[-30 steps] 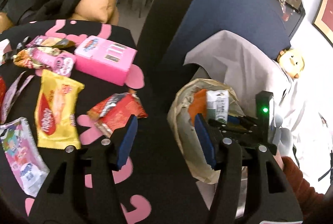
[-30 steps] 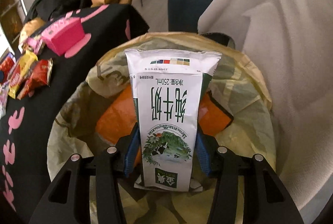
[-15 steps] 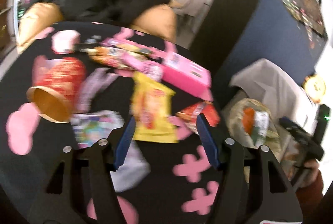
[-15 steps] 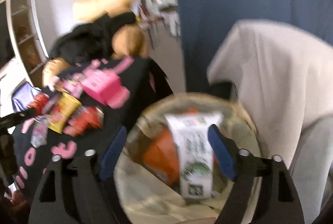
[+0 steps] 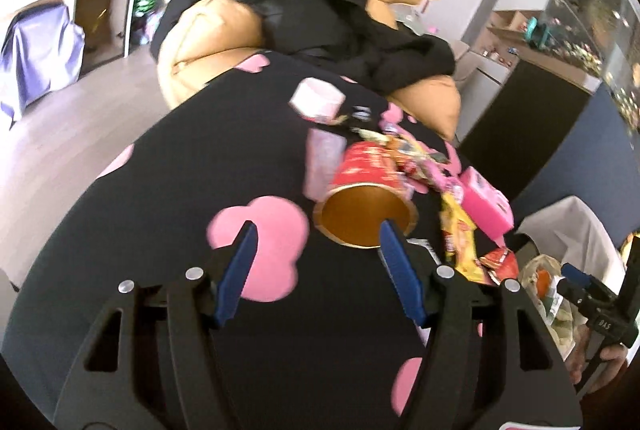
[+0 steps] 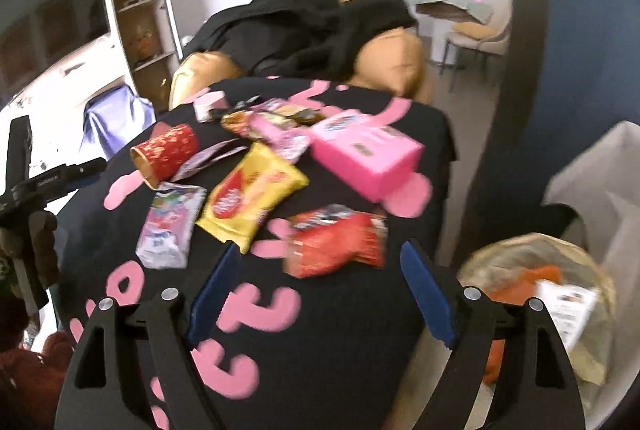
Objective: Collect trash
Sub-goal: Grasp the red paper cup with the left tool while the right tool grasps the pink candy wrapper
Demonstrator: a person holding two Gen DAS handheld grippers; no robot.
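Observation:
A black table [image 5: 140, 190] with pink shapes holds scattered trash. In the left wrist view my open left gripper [image 5: 316, 242] faces the mouth of a red paper cup [image 5: 366, 198] lying on its side, just beyond the fingertips. In the right wrist view my open, empty right gripper [image 6: 320, 262] hovers over the table near a red wrapper [image 6: 336, 244]. A yellow snack bag [image 6: 252, 196], a pink box [image 6: 366, 152] and a pale pouch [image 6: 170, 226] lie behind it. The lined trash bin [image 6: 560, 306] at right holds a white milk carton [image 6: 564, 310].
An orange beanbag with black clothing [image 6: 320, 26] sits behind the table. A white cloth [image 6: 600, 182] drapes beside the bin, with a blue wall [image 6: 520, 90] behind. Shelves [image 6: 136, 10] stand at far left. The left gripper [image 6: 24, 174] shows at the right view's left edge.
My right gripper opened, left the milk carton in the bin and swung left over the table. My left gripper swung left from the bin to the red cup.

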